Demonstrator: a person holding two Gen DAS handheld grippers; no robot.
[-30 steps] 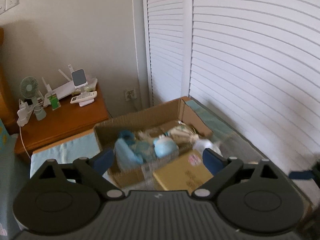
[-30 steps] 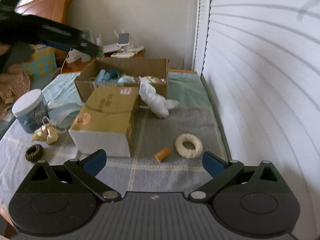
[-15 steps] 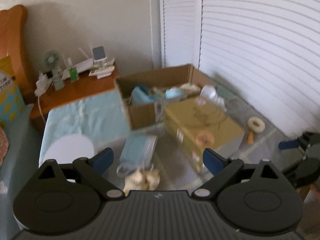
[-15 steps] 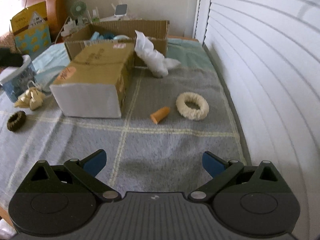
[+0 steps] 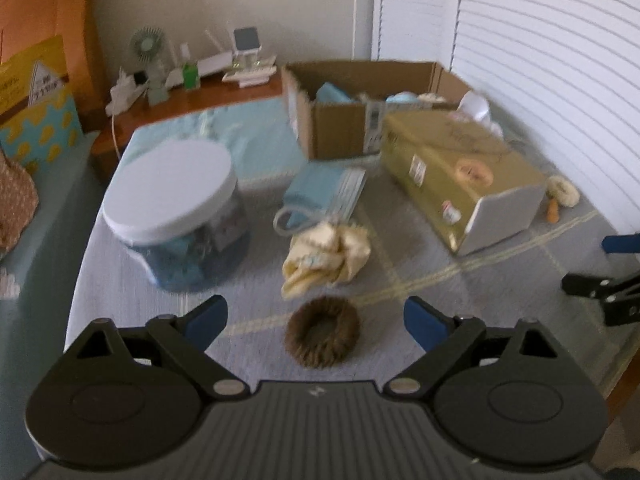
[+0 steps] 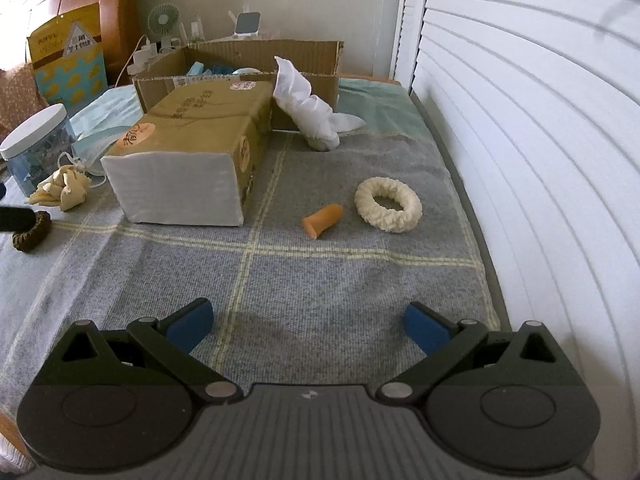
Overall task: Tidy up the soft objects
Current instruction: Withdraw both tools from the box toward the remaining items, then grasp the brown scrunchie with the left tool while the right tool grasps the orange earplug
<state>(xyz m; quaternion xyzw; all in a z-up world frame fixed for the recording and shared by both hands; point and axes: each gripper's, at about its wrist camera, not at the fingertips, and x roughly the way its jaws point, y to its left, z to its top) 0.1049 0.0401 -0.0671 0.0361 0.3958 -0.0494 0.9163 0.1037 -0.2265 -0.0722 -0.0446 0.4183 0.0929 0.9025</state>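
Hovering above the round brown fuzzy scrunchie [image 5: 322, 337], the left gripper [image 5: 316, 317] is closing, its spread fingers not touching it. The right gripper [image 6: 309, 323] stands spread and empty over the grey checked blanket [image 6: 320, 280].

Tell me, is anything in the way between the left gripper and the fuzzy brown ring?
Nothing visible is. The left gripper has its jaws closing, and the brown ring lies on the blanket right between the fingertips, not yet pressed. The crumpled cream cloth sits just beyond the ring, not in the path.
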